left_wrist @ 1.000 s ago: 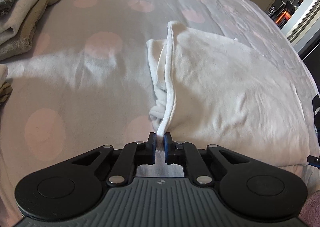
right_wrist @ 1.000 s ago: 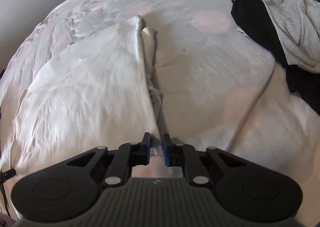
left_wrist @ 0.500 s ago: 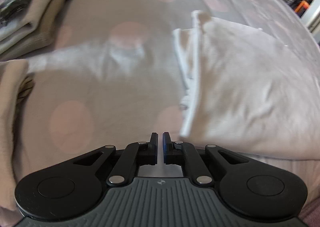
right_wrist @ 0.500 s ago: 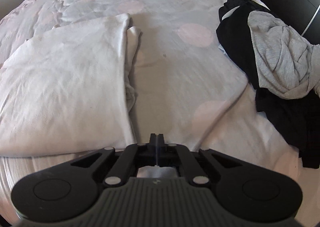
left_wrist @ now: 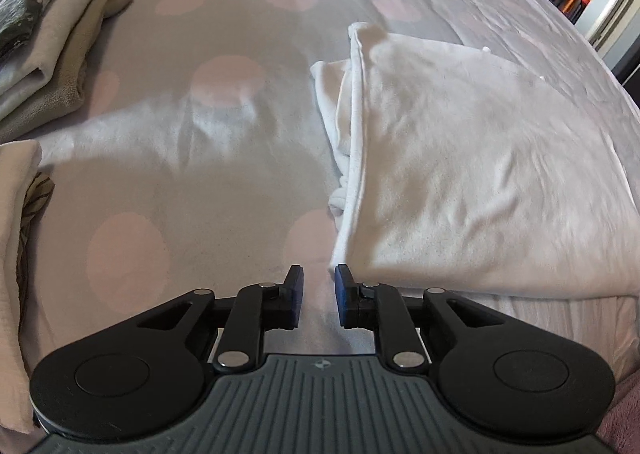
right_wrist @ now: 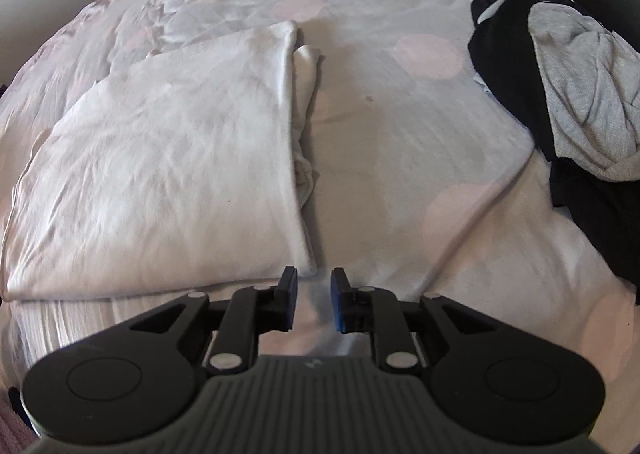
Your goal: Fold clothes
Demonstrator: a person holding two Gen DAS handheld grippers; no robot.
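My left gripper (left_wrist: 318, 296) is held low over the bed (left_wrist: 224, 158), its jaws apart with nothing between them; the near corner of the white garment (left_wrist: 472, 182) lies just beyond and right of its right finger, and whether they touch I cannot tell. The garment is folded flat on the spotted cover, its hemmed edge running away from me, with a bunched strip of the same cloth poking out along the left of that edge. Far left sits a stack of folded clothes (left_wrist: 48, 50), and another folded piece (left_wrist: 16, 254) lies at the near left. My right gripper (right_wrist: 313, 300) is also spread apart and empty, with the garment (right_wrist: 160, 182) to its left in that view, the near corner just ahead of its left finger. Far right on the bed is a heap of black and grey clothes (right_wrist: 568, 94), well apart from the garment
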